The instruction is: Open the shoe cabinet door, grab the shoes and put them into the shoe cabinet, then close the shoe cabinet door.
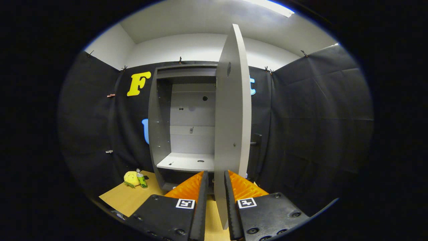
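Observation:
The grey shoe cabinet stands against the black cloth wall, and its door is swung out towards me, edge-on. The inside shows a pale shelf and a bare back panel. The door's free edge runs down between the fingers of my gripper. The right finger lies against the door. A narrow gap shows between the left finger and the door. A dark handle sticks out on the door's far side.
The cabinet rests on a light wooden surface. A yellow plush toy and a small green bottle sit on it left of the cabinet. Black cloth walls close in on the left and right.

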Available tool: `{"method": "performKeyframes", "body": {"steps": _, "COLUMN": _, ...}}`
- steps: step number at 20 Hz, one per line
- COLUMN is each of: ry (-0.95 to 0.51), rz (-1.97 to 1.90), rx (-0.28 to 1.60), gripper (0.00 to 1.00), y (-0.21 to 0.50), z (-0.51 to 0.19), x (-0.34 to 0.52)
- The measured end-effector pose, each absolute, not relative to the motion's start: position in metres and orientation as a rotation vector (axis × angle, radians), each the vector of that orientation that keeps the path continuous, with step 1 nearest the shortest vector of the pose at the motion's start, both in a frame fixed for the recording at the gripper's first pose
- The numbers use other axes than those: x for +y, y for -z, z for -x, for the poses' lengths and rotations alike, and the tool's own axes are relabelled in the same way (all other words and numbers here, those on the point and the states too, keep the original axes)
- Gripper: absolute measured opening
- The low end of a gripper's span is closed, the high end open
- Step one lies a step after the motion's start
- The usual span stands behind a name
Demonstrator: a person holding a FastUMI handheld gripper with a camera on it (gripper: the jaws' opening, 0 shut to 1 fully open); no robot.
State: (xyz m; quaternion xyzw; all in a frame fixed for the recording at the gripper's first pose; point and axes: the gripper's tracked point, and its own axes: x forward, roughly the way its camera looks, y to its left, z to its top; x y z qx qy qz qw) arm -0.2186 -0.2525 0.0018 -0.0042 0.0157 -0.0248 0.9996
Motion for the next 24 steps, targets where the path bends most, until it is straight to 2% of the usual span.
{"method": "performKeyframes", "body": {"steps": 7, "ry": 0.01, "rz": 0.014, "rx": 0.098, "gripper": 0.32, "y": 0.028, "z": 0.211, "x": -0.201}}
{"method": "performKeyframes", "body": {"steps": 10, "ry": 0.002, "rz": -0.01, "rx": 0.175, "gripper": 0.32, "y": 0.062, "z": 0.202, "x": -0.169}}
{"method": "performKeyframes", "body": {"steps": 16, "ry": 0.07, "rz": -0.054, "rx": 0.334, "gripper": 0.32, "y": 0.16, "z": 0.183, "x": -0.119}}
{"method": "performKeyframes", "body": {"steps": 24, "ry": 0.121, "rz": -0.053, "rx": 0.636, "gripper": 0.32, "y": 0.337, "z": 0.178, "x": -0.087}}
